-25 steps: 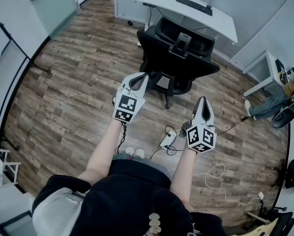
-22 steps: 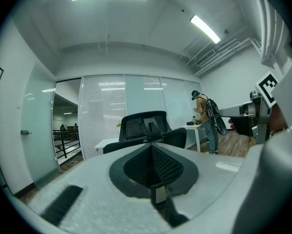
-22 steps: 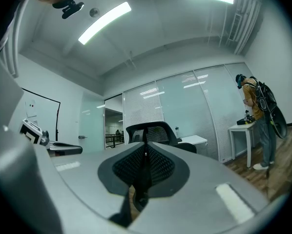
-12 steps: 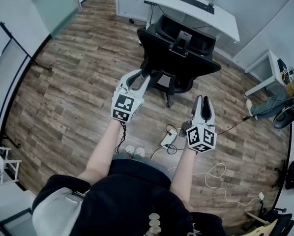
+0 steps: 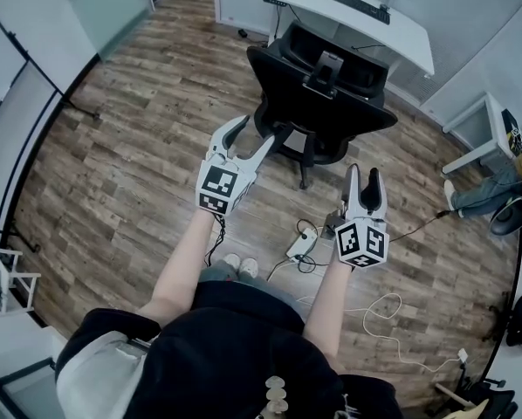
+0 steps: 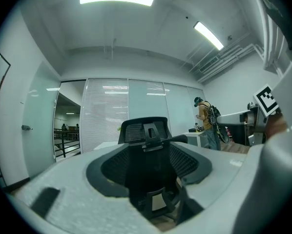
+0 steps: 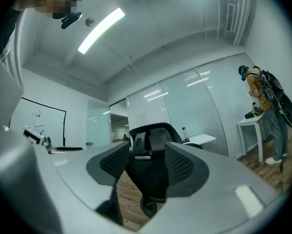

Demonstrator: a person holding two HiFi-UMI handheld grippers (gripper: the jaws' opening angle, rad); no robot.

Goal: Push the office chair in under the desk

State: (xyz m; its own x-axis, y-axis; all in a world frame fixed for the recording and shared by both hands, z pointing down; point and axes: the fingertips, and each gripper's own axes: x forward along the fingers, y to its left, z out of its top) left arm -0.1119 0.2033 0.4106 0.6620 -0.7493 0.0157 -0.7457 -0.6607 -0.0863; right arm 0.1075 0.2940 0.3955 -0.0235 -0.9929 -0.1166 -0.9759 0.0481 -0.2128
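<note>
Jaws just opened, empty; blk mesh chair [image 5: 289, 90] upright.

— How are the arms held?
— The left forearm [image 5: 187, 260] and right forearm [image 5: 326, 299] both stretch forward, bare, with the grippers pointing roughly level.
— And the jaws?
— The left gripper [image 5: 254, 133] and right gripper [image 5: 364, 175] have just been opening. Both stand wide apart, their pads pressing on nothing.
</note>
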